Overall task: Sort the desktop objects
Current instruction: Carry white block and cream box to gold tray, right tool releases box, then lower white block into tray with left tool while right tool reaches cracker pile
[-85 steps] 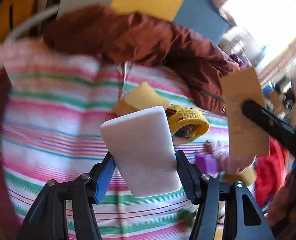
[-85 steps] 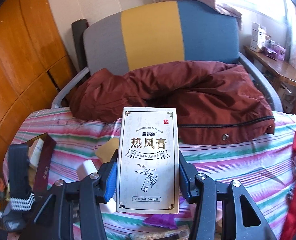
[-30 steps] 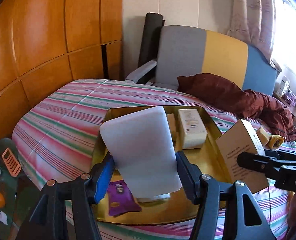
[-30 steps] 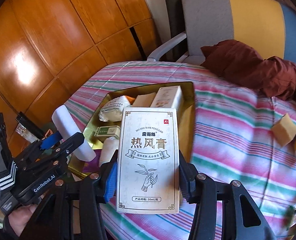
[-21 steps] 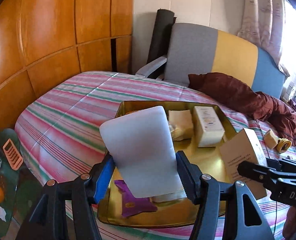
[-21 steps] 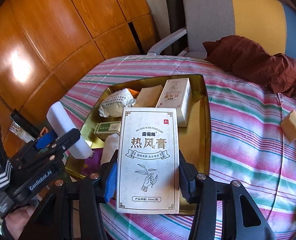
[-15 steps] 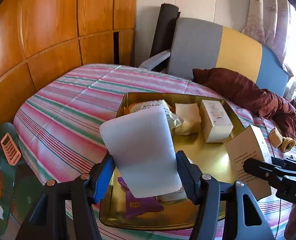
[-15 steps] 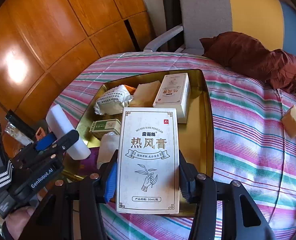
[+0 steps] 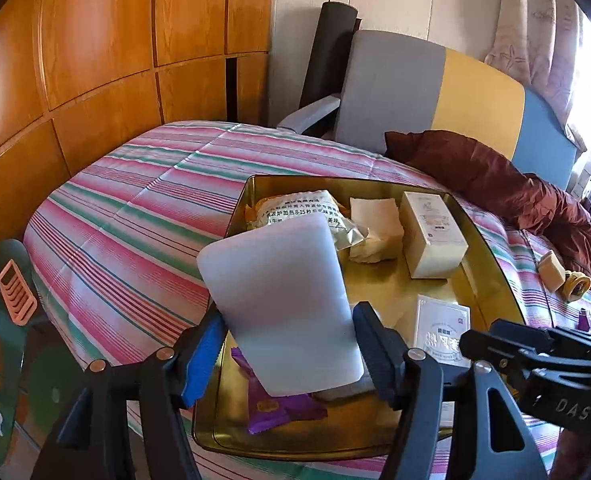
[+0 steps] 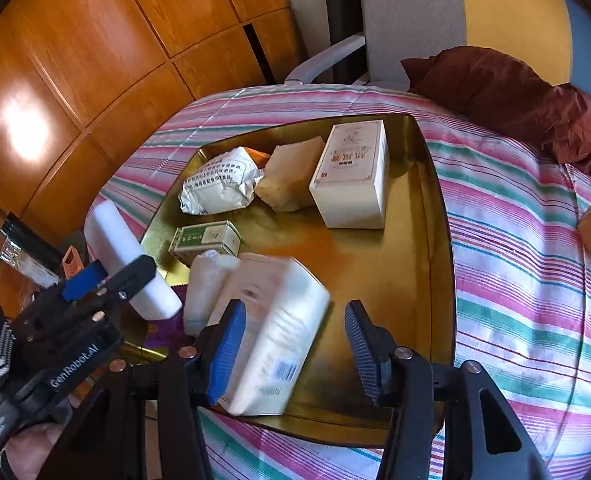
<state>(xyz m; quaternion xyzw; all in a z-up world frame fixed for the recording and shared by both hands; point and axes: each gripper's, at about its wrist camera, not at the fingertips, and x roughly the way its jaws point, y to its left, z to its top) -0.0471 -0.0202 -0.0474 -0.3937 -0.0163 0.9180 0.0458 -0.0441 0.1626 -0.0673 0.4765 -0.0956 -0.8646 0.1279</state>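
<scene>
Both point steeply downward, side by side. The left hand-held gripper (image 9: 287, 356) has just been opening its jaws a little, with a white block (image 9: 279, 300) between them and both pads against it. The right hand-held gripper (image 10: 291, 344) stands with its jaws apart, one pad clear of the tipped box (image 10: 271, 320).

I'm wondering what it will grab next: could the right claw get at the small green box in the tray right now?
Probably not yet. The right claw is open, but a white carton leans tipped between its jaws, and a white packet sits between it and the green box.
</scene>
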